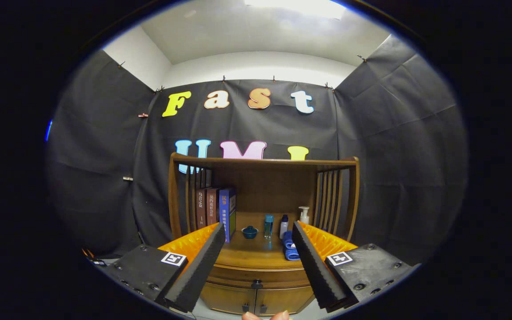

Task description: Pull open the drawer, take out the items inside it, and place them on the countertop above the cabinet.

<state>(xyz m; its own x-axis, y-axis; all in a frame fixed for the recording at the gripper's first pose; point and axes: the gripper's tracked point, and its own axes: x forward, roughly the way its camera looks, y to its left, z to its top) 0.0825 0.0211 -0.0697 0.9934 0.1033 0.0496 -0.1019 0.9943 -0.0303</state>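
Observation:
A wooden cabinet stands ahead against the booth wall, with a shelf alcove above its countertop. Below the countertop runs the drawer front with a small dark knob; the drawer is closed, so its contents are hidden. Under it are two small doors with knobs. My gripper is open, fingers spread wide, some distance in front of the cabinet and holding nothing. The drawer knob shows low between the fingers.
On the countertop stand three books at the left, a small teal bowl, a teal bottle, a white bottle, a pump dispenser and a rolled blue cloth. Fingertips of a hand show below.

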